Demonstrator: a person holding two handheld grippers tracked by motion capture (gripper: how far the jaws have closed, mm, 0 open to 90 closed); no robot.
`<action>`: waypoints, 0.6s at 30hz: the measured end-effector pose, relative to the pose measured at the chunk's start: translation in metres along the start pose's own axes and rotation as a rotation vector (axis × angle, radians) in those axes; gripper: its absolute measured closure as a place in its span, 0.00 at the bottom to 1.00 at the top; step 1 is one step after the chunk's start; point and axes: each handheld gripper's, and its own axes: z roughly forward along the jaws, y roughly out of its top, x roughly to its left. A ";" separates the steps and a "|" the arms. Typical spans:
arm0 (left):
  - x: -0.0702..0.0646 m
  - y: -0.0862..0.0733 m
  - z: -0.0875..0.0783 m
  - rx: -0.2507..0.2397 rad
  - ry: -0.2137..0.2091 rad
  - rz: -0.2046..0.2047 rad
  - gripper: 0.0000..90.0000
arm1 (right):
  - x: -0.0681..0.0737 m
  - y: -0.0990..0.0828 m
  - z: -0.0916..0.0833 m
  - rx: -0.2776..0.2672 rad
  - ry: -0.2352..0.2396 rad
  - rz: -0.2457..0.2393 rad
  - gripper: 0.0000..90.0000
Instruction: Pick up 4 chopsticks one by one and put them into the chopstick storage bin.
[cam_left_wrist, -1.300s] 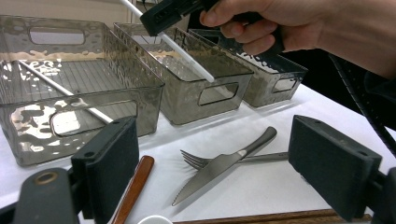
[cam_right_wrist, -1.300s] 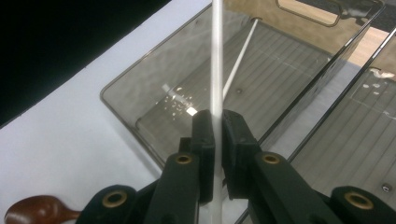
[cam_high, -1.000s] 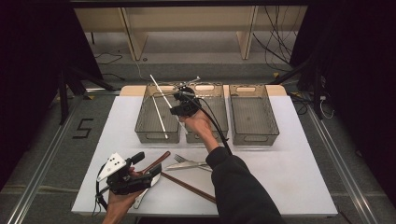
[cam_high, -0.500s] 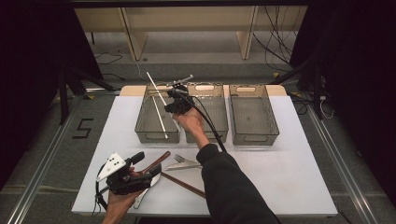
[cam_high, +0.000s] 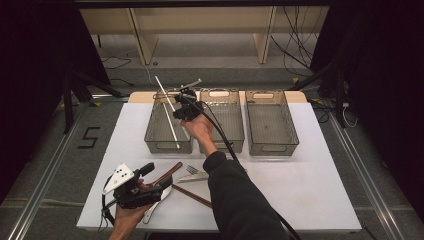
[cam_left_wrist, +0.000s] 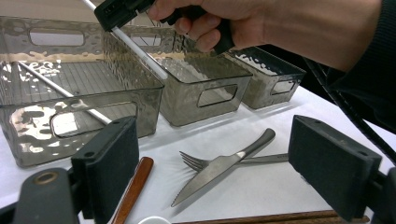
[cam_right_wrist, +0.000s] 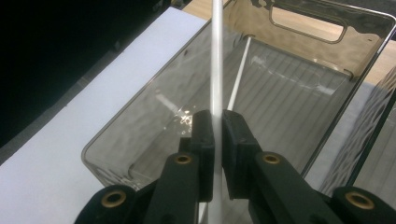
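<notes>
The right hand-held gripper (cam_right_wrist: 217, 128), clamped on a white chopstick (cam_right_wrist: 216, 70), has slid leftward across the frame and now hangs over the left bin (cam_high: 155, 134), where another white chopstick (cam_high: 171, 123) already lies; release looks close. Lower left, the left hand-held gripper (cam_left_wrist: 224, 163) waits, jaws apart, above the knife (cam_left_wrist: 219, 170)

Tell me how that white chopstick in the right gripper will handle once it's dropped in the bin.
The white chopstick looks straight and thin, so probably stiff and light. Pinched by the right gripper near one end, it may pivot. Round and smooth, it would likely roll inside the left bin.
</notes>
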 end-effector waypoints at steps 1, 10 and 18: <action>0.000 0.000 0.000 -0.001 0.000 0.000 0.18 | 0.000 0.000 0.001 0.002 -0.002 0.004 0.94; 0.000 0.000 -0.001 -0.003 -0.001 -0.001 0.18 | -0.002 -0.002 0.012 0.014 -0.021 0.017 0.94; 0.000 0.000 -0.001 -0.001 -0.002 0.001 0.18 | -0.002 -0.004 0.018 0.020 -0.030 0.026 0.94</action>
